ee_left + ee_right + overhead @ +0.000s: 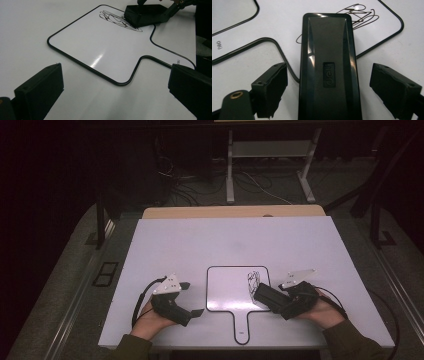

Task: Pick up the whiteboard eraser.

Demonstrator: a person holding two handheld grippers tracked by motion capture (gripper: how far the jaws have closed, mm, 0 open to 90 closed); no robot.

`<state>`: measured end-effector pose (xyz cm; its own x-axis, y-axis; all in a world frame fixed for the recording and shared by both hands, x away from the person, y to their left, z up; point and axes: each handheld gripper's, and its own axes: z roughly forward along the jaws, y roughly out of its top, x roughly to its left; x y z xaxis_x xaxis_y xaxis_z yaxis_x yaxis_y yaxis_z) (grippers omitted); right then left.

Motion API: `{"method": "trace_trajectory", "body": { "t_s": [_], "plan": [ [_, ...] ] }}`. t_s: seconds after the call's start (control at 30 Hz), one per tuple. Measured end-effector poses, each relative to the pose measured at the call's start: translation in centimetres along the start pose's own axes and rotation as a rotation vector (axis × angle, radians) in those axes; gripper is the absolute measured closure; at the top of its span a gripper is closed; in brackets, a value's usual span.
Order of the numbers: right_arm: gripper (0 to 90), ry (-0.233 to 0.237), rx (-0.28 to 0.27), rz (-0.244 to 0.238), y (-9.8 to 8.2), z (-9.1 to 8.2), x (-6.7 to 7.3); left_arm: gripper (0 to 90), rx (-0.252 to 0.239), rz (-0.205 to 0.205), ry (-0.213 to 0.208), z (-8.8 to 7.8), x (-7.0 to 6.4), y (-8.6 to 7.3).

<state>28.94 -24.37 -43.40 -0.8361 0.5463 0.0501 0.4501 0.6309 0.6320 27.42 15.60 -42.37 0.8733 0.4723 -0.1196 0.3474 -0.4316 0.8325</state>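
White laminate table top, rectangular, is taken as the landmark. Near its front edge, at mid-width, a white paddle-shaped writing board with a black rim is laid flat, handle toward the person; a black scribble is seen at the board's far right corner. A black oblong plastic eraser is set on the board's right edge, over the scribble's near end. The right gripper is placed astride the eraser, its jaws apart, gaps seen at both sides. The left gripper is held left of the board, jaws wide apart, nothing between them.
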Motion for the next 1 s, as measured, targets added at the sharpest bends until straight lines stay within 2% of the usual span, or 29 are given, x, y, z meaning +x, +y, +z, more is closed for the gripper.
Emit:
{"method": "trace_trajectory", "body": {
  "t_s": [0.37,0.53,0.8,1.0],
  "plan": [
    [27.0,0.02,0.031,0.004,0.01,0.47,-0.03,0.0,0.003,-0.003,-0.001,0.05,-0.03,-0.01],
    [29.8,0.012,0.027,0.009,0.0,0.37,-0.09,0.0,0.003,-0.002,-0.002,0.05,-0.05,-0.01],
    [36.9,0.024,0.031,0.004,-0.03,0.33,-0.15,0.0,0.001,-0.001,-0.001,0.02,-0.03,0.0],
    [37.6,0.022,0.029,0.004,-0.03,0.28,-0.15,0.0,0.0,-0.001,-0.002,0.0,-0.02,-0.01]
  ]
}}
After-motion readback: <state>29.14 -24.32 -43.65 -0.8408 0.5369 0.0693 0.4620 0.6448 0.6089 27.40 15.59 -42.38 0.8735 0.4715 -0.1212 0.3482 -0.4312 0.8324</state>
